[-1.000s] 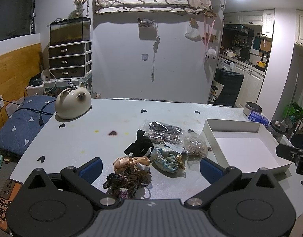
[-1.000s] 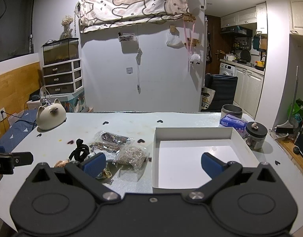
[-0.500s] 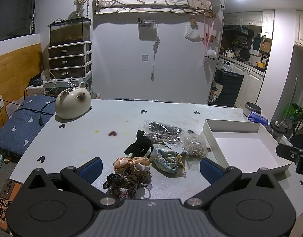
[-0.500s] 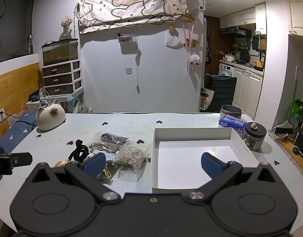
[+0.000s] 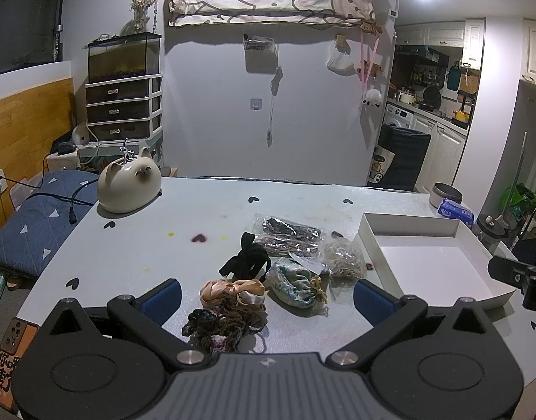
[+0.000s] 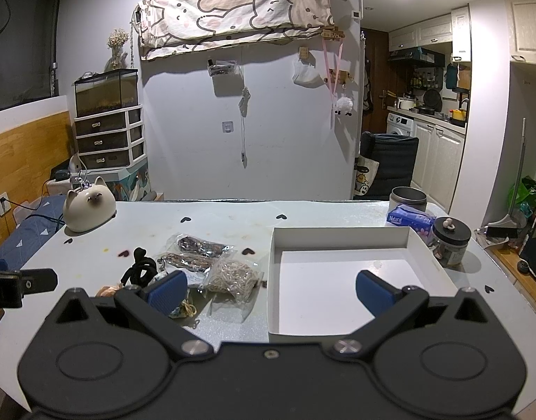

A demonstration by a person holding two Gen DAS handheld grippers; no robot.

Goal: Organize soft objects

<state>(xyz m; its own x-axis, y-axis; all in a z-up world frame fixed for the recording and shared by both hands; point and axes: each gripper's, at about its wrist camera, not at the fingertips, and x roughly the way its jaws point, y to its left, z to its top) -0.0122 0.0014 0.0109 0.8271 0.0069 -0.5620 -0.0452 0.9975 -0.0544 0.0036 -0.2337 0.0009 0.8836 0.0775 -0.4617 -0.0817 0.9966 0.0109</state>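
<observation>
Several soft items lie clustered on the white table: a dark knitted scrunchie (image 5: 222, 325), a peach satin scrunchie (image 5: 229, 288), a black hair tie (image 5: 247, 257), a blue patterned pouch (image 5: 292, 281), and clear bags of hair bands (image 5: 343, 257) (image 6: 233, 276). An empty white tray (image 5: 373, 241) (image 6: 341, 236) stands to their right. My left gripper (image 5: 266, 295) is open, held above the near scrunchies. My right gripper (image 6: 271, 288) is open, over the tray's near left edge.
A cream cat-shaped ceramic pot (image 5: 129, 189) sits at the table's far left. A tissue pack (image 6: 409, 218), a metal tin (image 6: 408, 199) and a dark-lidded jar (image 6: 450, 241) stand beyond the tray's right side. The table's near edge lies just under both grippers.
</observation>
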